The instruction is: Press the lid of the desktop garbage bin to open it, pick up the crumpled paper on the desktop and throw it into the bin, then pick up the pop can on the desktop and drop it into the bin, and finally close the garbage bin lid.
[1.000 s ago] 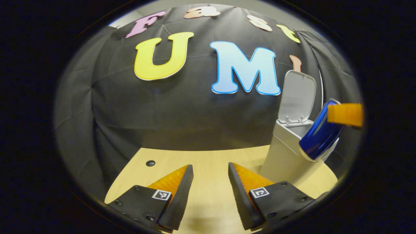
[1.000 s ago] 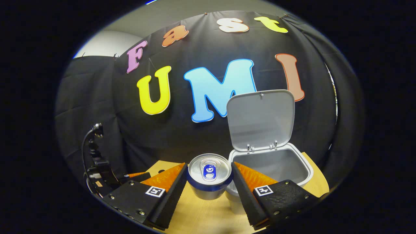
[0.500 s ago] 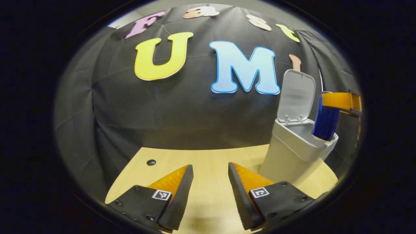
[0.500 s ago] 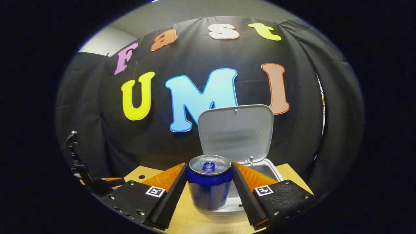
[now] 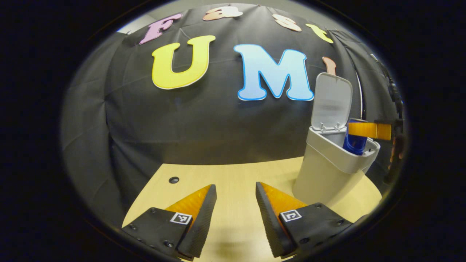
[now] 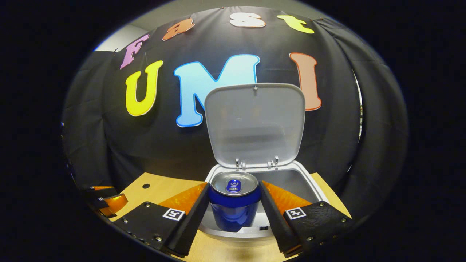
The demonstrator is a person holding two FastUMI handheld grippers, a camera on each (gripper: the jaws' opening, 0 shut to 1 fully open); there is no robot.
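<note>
Right gripper (image 6: 233, 203) fingers pinch the pop can (image 6: 234, 207) upright, half inside the open bin (image 6: 313, 183) near the counter's right edge; release only once centred; left gripper (image 5: 236, 214) fingers spread.

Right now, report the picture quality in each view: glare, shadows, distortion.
Left gripper view: fisheye bends the pale wooden desktop edge into an arc; the left claw casts soft shadow beneath.
Right gripper view: sharp; the blue pop can has a bright silver top; the open grey plastic bin lid shows faint reflections.
</note>
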